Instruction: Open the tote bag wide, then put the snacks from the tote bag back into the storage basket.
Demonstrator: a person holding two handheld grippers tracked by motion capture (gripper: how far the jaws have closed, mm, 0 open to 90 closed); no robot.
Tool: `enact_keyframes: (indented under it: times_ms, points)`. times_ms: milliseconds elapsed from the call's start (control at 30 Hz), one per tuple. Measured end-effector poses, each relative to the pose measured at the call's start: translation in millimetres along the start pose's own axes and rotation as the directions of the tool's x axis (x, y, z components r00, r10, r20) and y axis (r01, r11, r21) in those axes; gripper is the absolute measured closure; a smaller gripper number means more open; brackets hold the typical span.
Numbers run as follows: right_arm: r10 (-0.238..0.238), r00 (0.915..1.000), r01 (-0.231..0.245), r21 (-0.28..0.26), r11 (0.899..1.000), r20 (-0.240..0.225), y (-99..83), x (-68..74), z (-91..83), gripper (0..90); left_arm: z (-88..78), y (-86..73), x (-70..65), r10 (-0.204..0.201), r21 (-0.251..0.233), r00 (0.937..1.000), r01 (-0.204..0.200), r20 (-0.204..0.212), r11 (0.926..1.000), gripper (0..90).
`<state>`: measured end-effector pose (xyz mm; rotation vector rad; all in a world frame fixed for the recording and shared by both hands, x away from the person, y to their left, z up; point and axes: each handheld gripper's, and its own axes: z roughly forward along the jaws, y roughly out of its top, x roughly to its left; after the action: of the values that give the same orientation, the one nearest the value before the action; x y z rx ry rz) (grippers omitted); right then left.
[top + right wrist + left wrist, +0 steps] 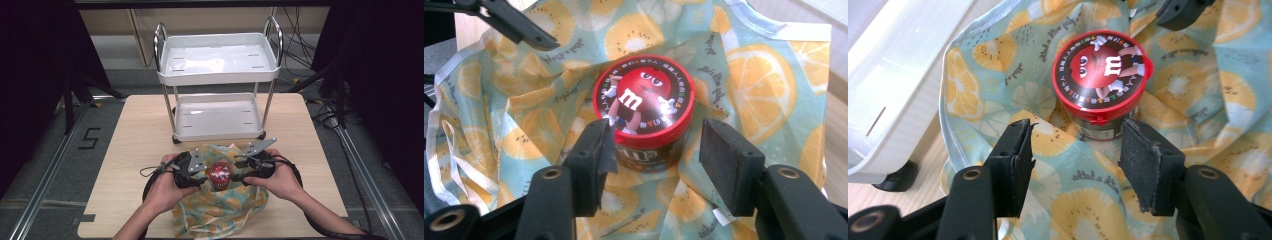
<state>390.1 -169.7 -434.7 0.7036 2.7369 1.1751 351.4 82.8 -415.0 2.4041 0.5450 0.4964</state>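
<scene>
On the left, the left gripper (196,178) sits over the cloth bag (220,210), and its two black fingers (1013,160) stand apart with nothing pinched between them; only the bag's cloth lies under the gap. In the middle stands one candy jar (220,176) with a red lid, upright on the bag, between the two grippers. On the right, the right gripper (241,175) has its two fingers (729,165) apart too, about half way open, and they hold nothing; the jar sits just past the tips, close to the left one, but I cannot tell if it touches. The left gripper view shows the jar's lid (1102,70) from one side and a corner of the white cart (893,85) with a black wheel. The right gripper view shows the brown side of the jar (644,117) and the bag's white strings. The high view shows the whole cart (217,75) with two trays, standing on the wooden table (135,135) behind the bag. There is one jar, one bag, one cart and two grippers.
</scene>
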Motion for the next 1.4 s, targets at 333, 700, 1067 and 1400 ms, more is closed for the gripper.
enact_keyframes:
  times_ms: [333,700,1067,1400]
  points:
    - [0.015,0.9999,-0.015,-0.005,1.0,-0.005,-1.3,-2.9,-1.1,43.9,-15.7,-3.5,2.7,-0.057,-0.055,0.9982,0.056,-0.016,0.9969,43.0]
    - [0.03,0.9996,-0.03,-0.019,0.999,-0.003,-2.8,-3.9,-5.5,47.4,-20.9,-11.6,4.9,-0.138,-0.12,0.9901,0.133,-0.027,0.9838,42.9]
    - [0.062,0.9975,-0.059,0.067,0.996,-0.035,-6.6,1.8,-3.7,90.0,-21.4,-17.1,7.4,-0.173,-0.148,0.9844,0.166,-0.034,0.9749,42.9]
    - [0.029,0.999,-0.025,0.112,0.993,-0.035,-7.2,4.4,11.7,90.0,-23.9,-14.2,8.8,-0.145,-0.155,0.9881,0.136,-0.051,0.9786,42.8]
